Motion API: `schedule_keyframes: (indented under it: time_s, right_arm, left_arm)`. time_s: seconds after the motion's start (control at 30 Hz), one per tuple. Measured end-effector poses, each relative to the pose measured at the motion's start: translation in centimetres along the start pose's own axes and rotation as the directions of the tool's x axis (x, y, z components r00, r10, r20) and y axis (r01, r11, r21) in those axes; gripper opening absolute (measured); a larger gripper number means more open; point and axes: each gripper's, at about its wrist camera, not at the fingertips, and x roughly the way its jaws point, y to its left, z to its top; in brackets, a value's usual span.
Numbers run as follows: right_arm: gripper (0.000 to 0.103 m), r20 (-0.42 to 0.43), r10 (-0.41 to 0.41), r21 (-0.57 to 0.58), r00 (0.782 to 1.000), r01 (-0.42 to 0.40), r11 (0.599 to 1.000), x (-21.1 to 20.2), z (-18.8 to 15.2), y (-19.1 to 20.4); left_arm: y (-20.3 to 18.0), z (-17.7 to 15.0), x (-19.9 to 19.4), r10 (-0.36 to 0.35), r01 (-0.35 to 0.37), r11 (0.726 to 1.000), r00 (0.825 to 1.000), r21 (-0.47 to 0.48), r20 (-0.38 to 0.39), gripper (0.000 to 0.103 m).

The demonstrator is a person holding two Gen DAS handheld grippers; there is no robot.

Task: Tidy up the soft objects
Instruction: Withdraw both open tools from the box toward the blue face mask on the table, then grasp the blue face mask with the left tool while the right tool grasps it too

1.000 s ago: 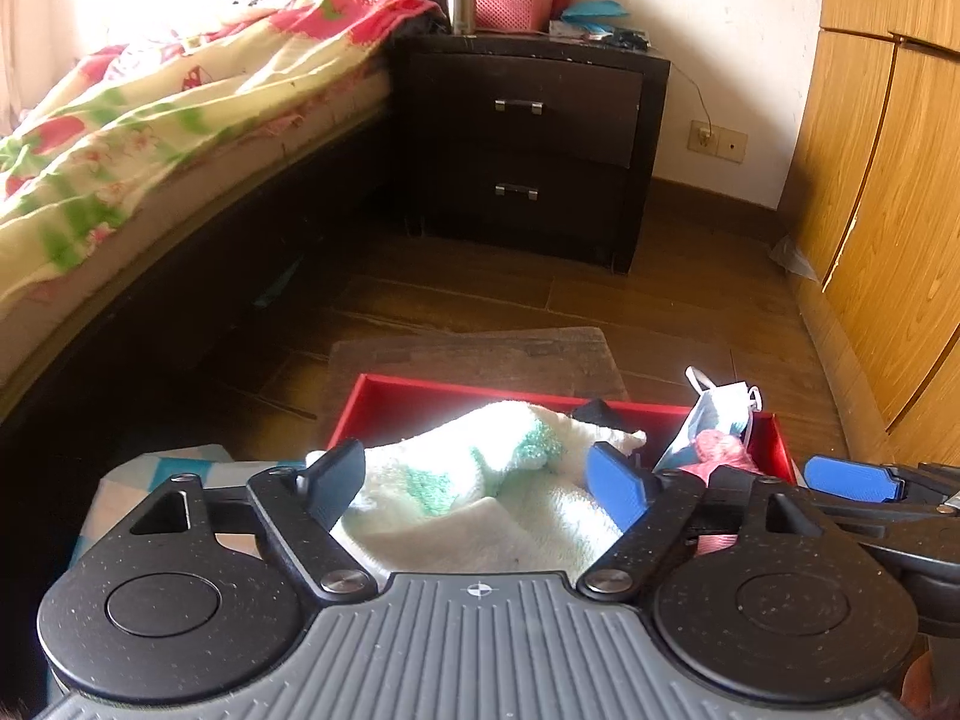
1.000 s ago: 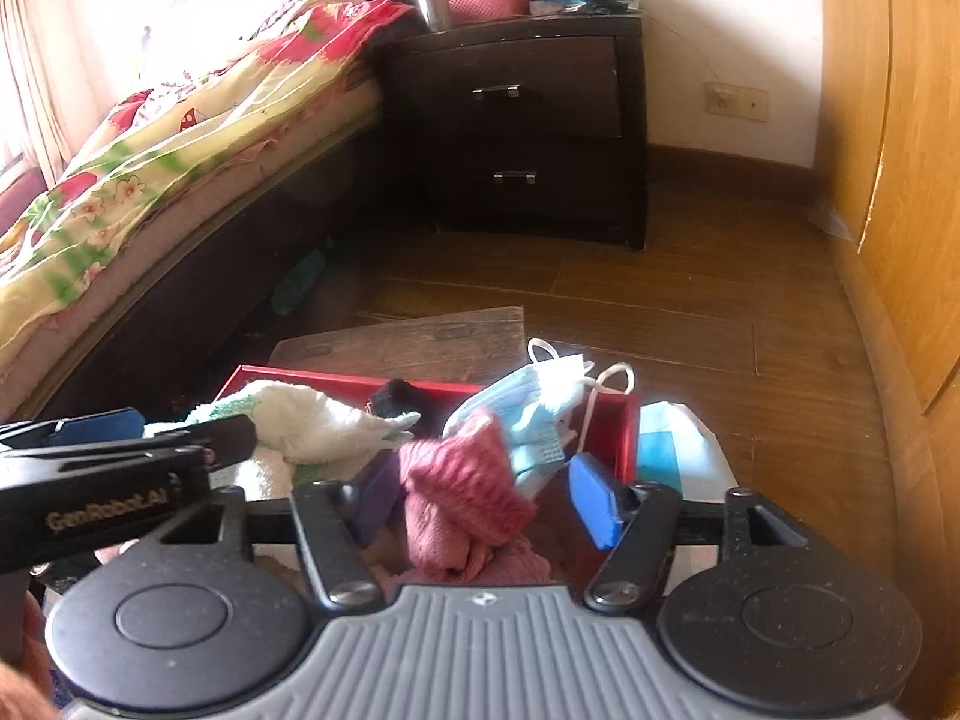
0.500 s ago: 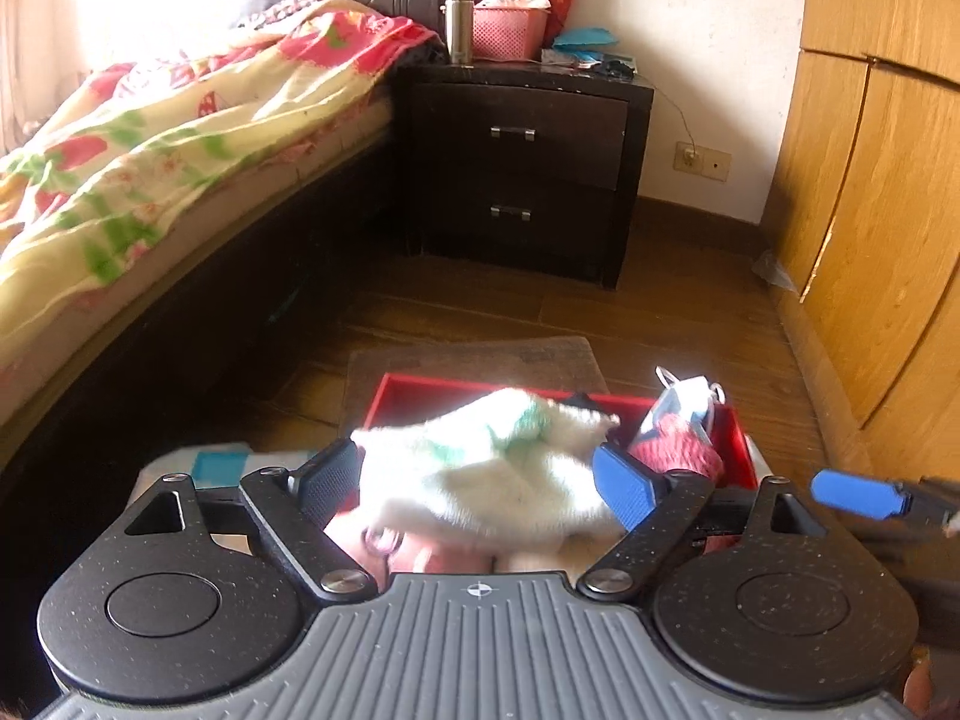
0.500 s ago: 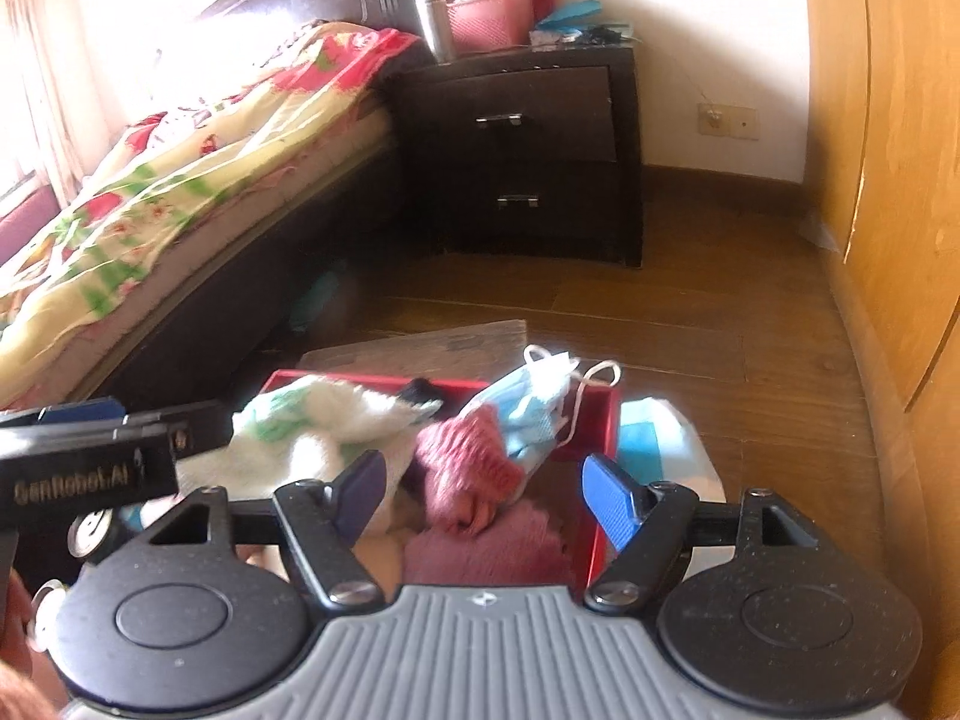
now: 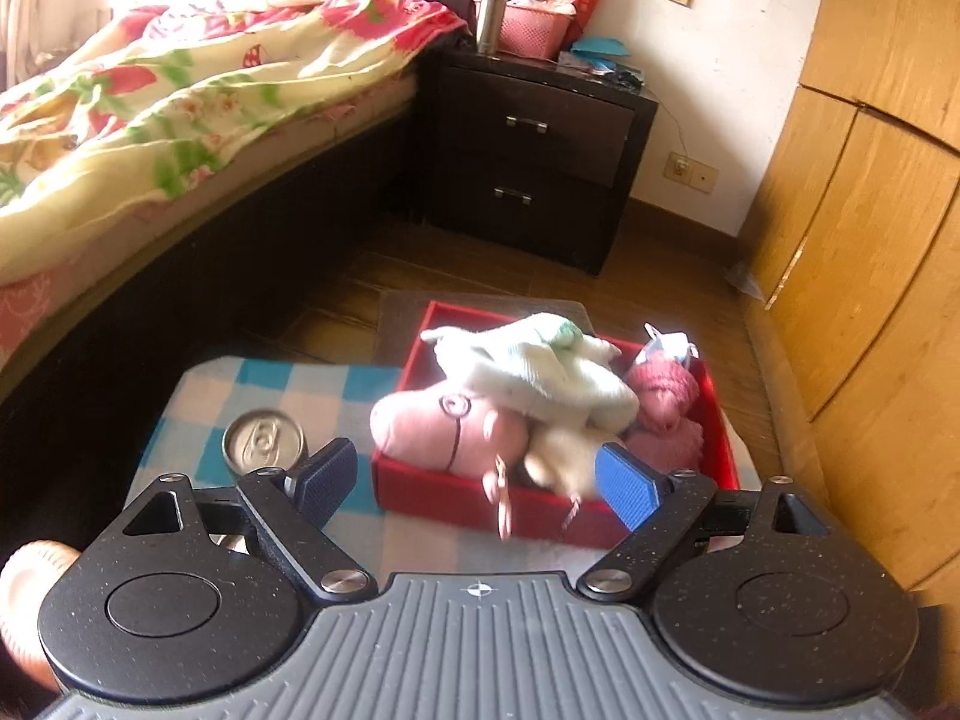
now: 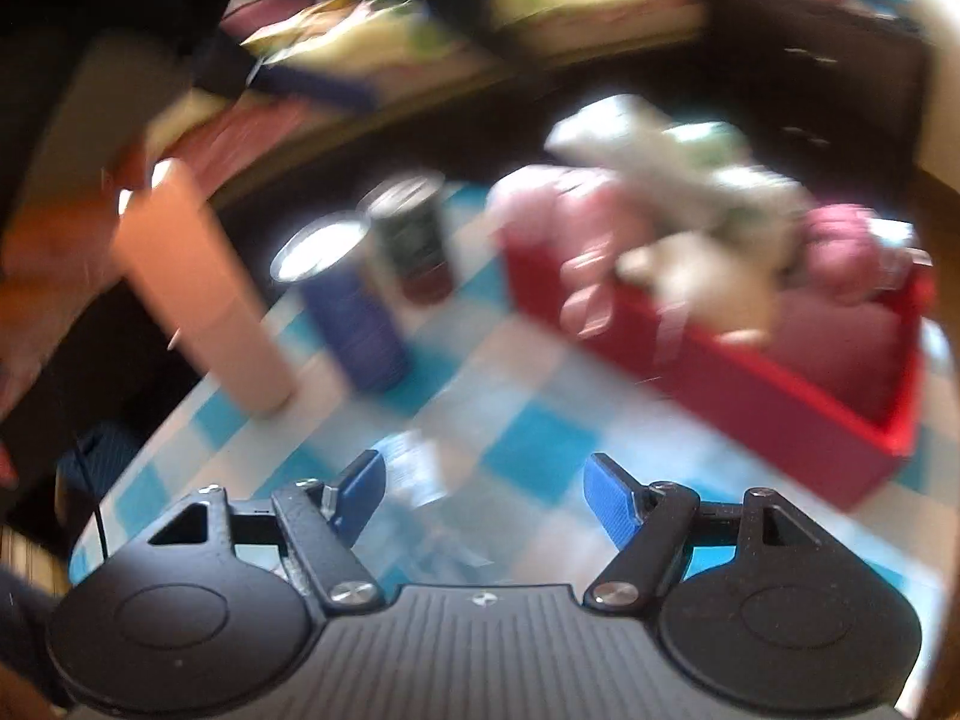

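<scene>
Plush pig (image 5: 456, 426) lies snout-left across the red box (image 5: 540, 510), both grippers (image 5: 480, 480) (image 6: 486, 489) spread apart, empty.

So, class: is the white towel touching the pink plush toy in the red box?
Touching. Left wrist view: the towel lies draped over the toy.

Two cans (image 6: 414, 240), one red box (image 5: 540, 504)

left hand-held gripper (image 5: 486, 483): backed off red box (image 5: 540, 510), opened, empty | right hand-held gripper (image 6: 486, 498): swung left, opened
</scene>
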Motion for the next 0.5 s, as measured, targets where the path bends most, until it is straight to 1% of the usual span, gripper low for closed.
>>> schedule_keyframes:
  time_s: [0.07, 0.17, 0.23, 0.3, 0.37, 0.4, 0.47, 0.5]
  right_arm:
    - [0.051, -0.021, 0.006, -0.038, 1.0, -0.006, 0.999, 1.6, -0.2, 1.2]
    - [0.051, -0.039, 0.0, -0.047, 0.999, -0.001, 0.999, 3.4, -0.7, 1.9]
    - [0.051, -0.048, -0.005, -0.063, 0.999, 0.002, 0.998, 4.4, -1.0, 2.3]
    - [0.05, -0.065, -0.018, -0.077, 0.998, 0.013, 0.997, 5.1, -1.4, 2.6]
    - [0.045, -0.099, -0.014, -0.067, 0.995, 0.007, 0.998, 5.8, -1.8, 2.5]
    - [0.045, -0.109, -0.008, -0.065, 0.994, 0.001, 0.998, 6.0, -1.9, 2.2]
    - [0.043, -0.111, -0.018, -0.074, 0.994, 0.01, 0.997, 5.9, -2.2, 2.0]
    - [0.039, -0.11, -0.029, -0.084, 0.993, 0.02, 0.996, 5.8, -2.3, 2.0]
  left_arm:
    - [0.8, -0.3, -0.7, -0.022, 0.022, 1.0, 1.0, -0.021, -0.007, 0.085]
    - [1.8, -0.7, -1.4, -0.032, 0.031, 0.999, 0.999, -0.035, -0.008, 0.084]
    - [2.3, -0.9, -1.4, -0.037, 0.037, 0.998, 0.999, -0.049, -0.011, 0.084]
    - [2.5, -1.3, -0.8, -0.045, 0.043, 0.997, 0.999, -0.059, -0.031, 0.084]
    - [2.2, -1.9, -0.3, -0.055, 0.052, 0.998, 0.997, -0.047, -0.052, 0.084]
    - [2.0, -2.2, 0.0, -0.055, 0.053, 0.998, 0.997, -0.042, -0.06, 0.084]
    - [1.5, -3.0, 0.7, -0.064, 0.061, 0.998, 0.995, -0.031, -0.082, 0.084]
    - [1.2, -3.5, 0.9, -0.068, 0.066, 0.998, 0.993, -0.024, -0.094, 0.084]
